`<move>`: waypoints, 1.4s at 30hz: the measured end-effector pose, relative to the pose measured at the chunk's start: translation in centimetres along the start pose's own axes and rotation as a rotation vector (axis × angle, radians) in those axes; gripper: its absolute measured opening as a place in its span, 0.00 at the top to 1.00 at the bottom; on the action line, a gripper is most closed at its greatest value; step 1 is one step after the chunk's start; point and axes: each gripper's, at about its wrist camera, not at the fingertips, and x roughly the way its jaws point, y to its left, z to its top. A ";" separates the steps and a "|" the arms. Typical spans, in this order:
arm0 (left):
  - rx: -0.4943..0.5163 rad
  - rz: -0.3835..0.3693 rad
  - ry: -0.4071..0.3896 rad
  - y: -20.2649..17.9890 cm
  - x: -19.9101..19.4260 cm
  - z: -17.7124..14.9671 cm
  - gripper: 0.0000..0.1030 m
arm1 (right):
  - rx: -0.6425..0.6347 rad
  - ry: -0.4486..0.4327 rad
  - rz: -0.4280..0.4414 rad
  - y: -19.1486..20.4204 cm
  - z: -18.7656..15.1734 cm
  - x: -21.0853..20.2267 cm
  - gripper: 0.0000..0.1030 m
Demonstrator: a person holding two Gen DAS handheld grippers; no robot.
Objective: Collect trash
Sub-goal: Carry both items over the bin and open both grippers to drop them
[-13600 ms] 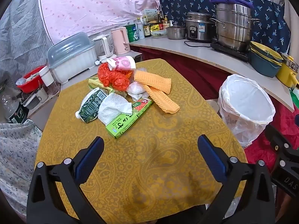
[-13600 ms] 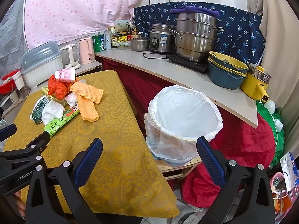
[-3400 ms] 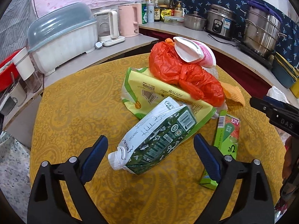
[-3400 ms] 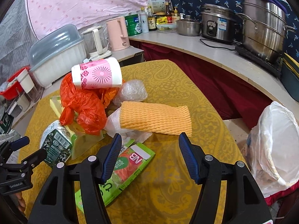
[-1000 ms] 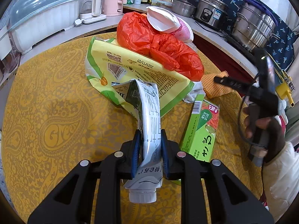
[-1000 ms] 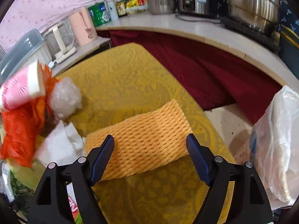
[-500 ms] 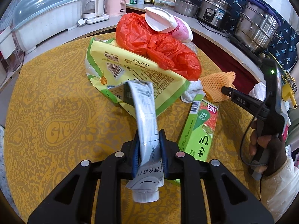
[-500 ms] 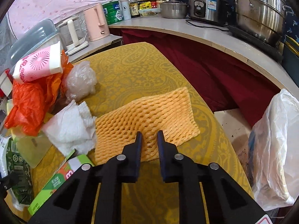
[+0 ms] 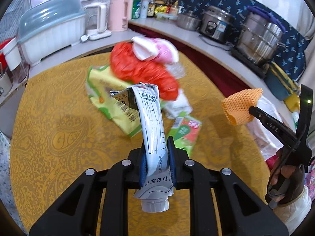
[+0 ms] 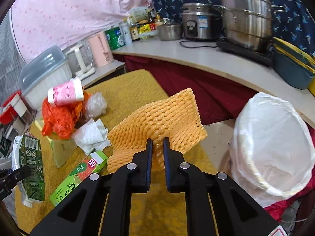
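L gripper (image 9: 156, 157): pinching carton (image 9: 151, 122) near its capped end; flattened, glossy, held clear of table (image 9: 49, 137).
R gripper (image 10: 157, 147): pinching foam net (image 10: 157, 118) by one edge; orange, soft, open mesh, hanging off table.
Bin (image 10: 275, 147): white liner, mouth open, beside table, to the right.
Left on cloth: red bag (image 10: 57, 118), pink cup (image 10: 66, 92), tissue (image 10: 90, 135), green box (image 10: 78, 175).
Risks: slick carton could slide from pads w/ a tilt; floppy net, light, may catch bin rim or drift past liner.
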 end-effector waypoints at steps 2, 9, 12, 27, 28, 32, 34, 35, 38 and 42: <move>0.016 -0.010 -0.016 -1.1 -0.6 0.3 0.82 | 0.025 -0.024 -0.001 -1.3 0.2 -1.6 0.90; 0.069 -0.078 -0.050 -5.8 -1.8 1.9 0.82 | 0.082 -0.090 -0.043 -5.9 0.4 -5.8 0.90; 0.107 -0.111 -0.055 -8.4 -1.8 2.5 0.82 | 0.119 -0.109 -0.070 -8.4 0.3 -7.1 0.90; 0.330 -0.298 -0.008 -24.7 1.9 3.1 0.82 | 0.301 -0.146 -0.211 -20.4 -3.1 -11.1 0.90; 0.344 -0.310 -0.001 -25.7 2.3 3.0 0.82 | 0.307 -0.148 -0.217 -20.9 -3.2 -11.2 0.90; 0.397 -0.362 0.037 -29.7 4.1 2.8 0.82 | 0.337 -0.148 -0.232 -23.0 -3.8 -11.2 0.90; 0.420 -0.374 0.051 -31.4 4.9 2.6 0.82 | 0.354 -0.150 -0.237 -24.0 -4.1 -11.2 0.90; 0.430 -0.387 0.064 -32.5 5.6 2.6 0.82 | 0.362 -0.150 -0.241 -24.5 -4.2 -11.2 0.90; 0.444 -0.408 0.089 -34.5 7.3 2.6 0.82 | 0.384 -0.148 -0.252 -25.9 -4.6 -11.1 0.90; 0.453 -0.421 0.129 -36.3 9.3 2.4 0.82 | 0.409 -0.142 -0.267 -27.3 -5.1 -10.9 0.90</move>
